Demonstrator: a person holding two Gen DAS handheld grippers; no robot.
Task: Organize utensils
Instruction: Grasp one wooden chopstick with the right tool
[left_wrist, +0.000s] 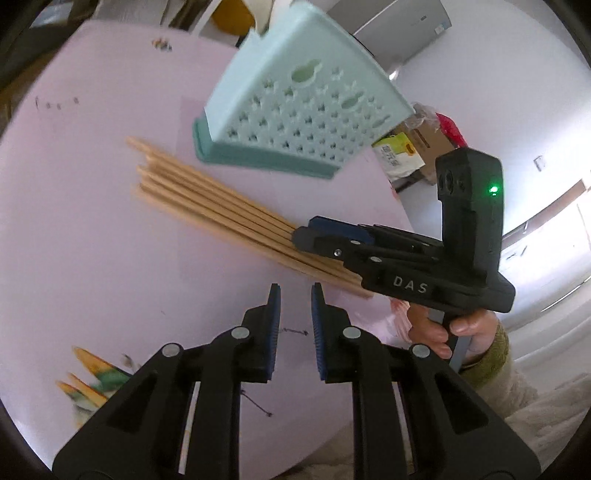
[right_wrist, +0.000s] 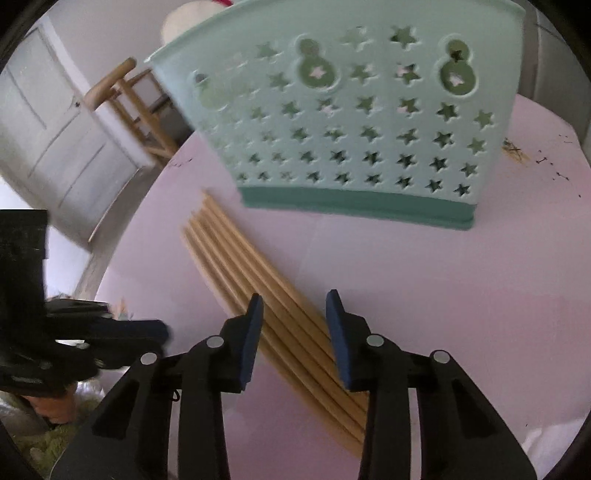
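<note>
A round pale pink table (left_wrist: 92, 221) stands beside a white door (right_wrist: 48, 122). Near its edge, wooden chopsticks (right_wrist: 236, 258) lie between the right gripper's (right_wrist: 295, 332) part-open fingers, untouched; the left gripper (left_wrist: 295, 325) is narrow, holding nothing.

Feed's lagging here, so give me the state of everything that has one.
Chopsticks: bundled, lying flat on the table.
Utensil basket: upright, nothing visible inside.
Left gripper: jaws narrow, gripping nothing.
Right gripper: jaws straddling the chopsticks, not clamped.
</note>
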